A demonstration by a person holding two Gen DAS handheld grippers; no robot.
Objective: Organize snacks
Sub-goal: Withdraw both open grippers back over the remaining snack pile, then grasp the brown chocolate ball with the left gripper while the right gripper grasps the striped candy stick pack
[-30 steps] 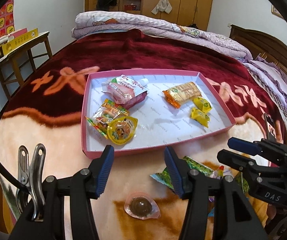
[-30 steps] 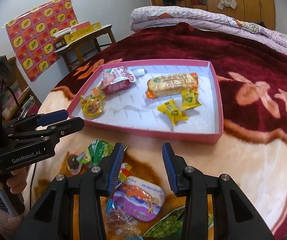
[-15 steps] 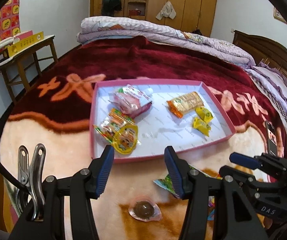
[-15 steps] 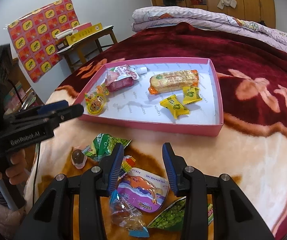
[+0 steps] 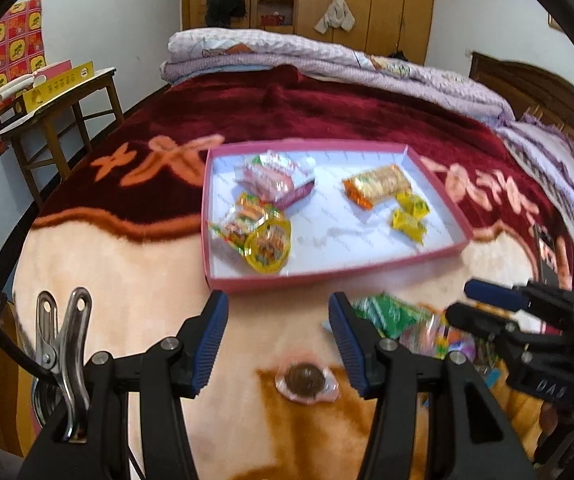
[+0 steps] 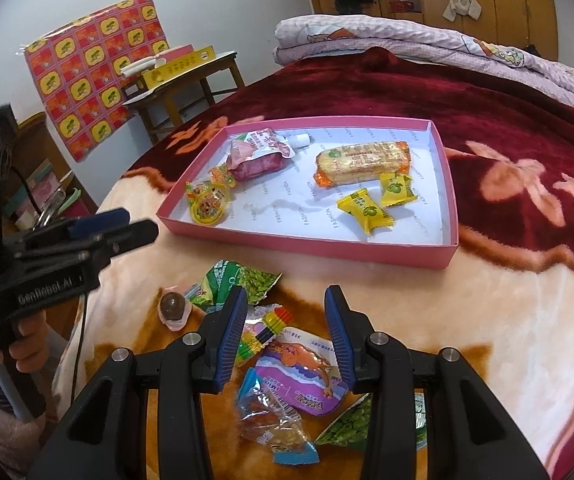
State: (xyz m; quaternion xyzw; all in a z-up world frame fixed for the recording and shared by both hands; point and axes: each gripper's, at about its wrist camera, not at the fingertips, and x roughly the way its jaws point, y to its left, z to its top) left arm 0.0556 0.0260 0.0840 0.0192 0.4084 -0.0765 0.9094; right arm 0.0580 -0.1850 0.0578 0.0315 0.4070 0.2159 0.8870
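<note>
Both grippers are empty right now with the fingers spread wide, nothing pinched in either one.

Starting with the left gripper [image 5: 278,340]: right below and between its fingers, a touch toward the right finger, sits the small round chocolate-brown jelly cup with a clear plastic rim [image 5: 306,379], flat on the peach part of the plush blanket [image 5: 127,280]. It's round, so no long axis to worry about; I'd say a straight drop works. That frame is pretty blurry though, so take it loosely.

The right gripper [image 6: 285,334] hovers over the loose pile. The purple foil-lidded jelly cup with an orange cartoon on it [image 6: 301,376] lies just under and between its fingers, its longer side running roughly across the gap from lower left to upper right. Beside the left finger is a rainbow-striped candy pack [image 6: 263,330], and nearer the camera a clear orange-and-blue wrapped sweet [image 6: 275,428]. A green pea snack bag [image 6: 243,284] lies just past the fingertips, touching the pile.

So the left is nearer to the brown cup, the right to the purple one. Beyond both sits the shallow pink cardboard box lid with a white inside [image 6: 307,246], already holding several snacks, straight ahead of the right fingers.
</note>
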